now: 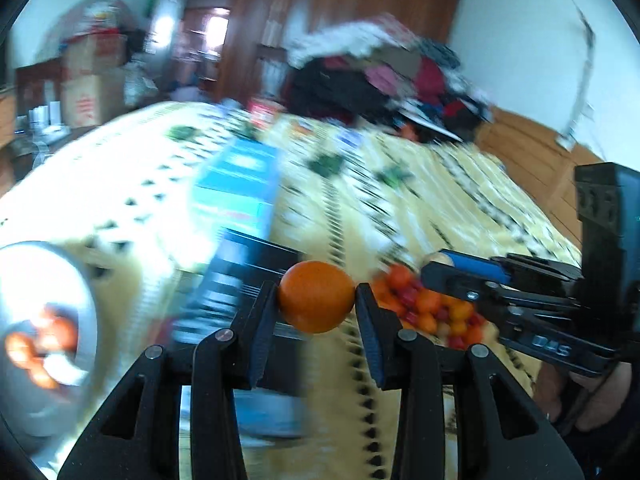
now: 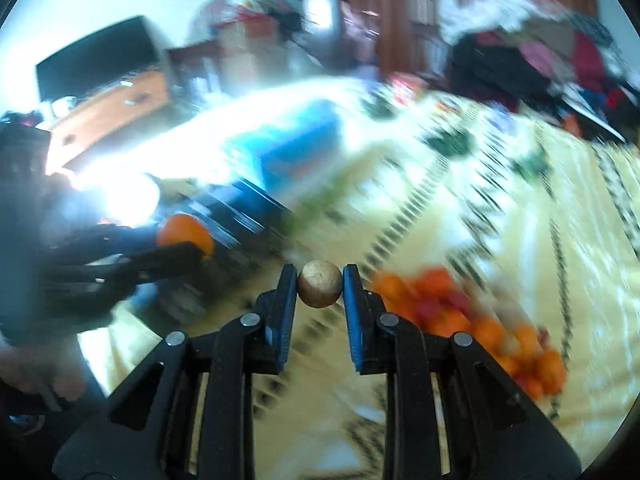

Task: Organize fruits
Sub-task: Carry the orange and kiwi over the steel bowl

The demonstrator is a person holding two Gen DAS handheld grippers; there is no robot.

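My left gripper (image 1: 316,294) is shut on an orange fruit (image 1: 316,297), held above the patterned yellow bedspread (image 1: 400,208). My right gripper (image 2: 319,285) is shut on a small round brown fruit (image 2: 319,285), gripped between its blue pads. A heap of small orange and red fruits (image 1: 432,308) lies on the bedspread to the right of both grippers, also seen as the fruit heap (image 2: 472,328) in the right wrist view. The right gripper (image 1: 434,268) shows from the side in the left wrist view. The left gripper with its orange fruit (image 2: 182,232) appears at the left of the right wrist view.
A metal bowl (image 1: 86,300) holding several orange fruits sits at the left. A dark ribbed tray (image 1: 240,276) and a blue box (image 1: 240,184) lie on the bed behind the grippers. Piled clothes (image 1: 380,76) and a wooden wardrobe (image 1: 340,4) stand farther back. Everything is motion-blurred.
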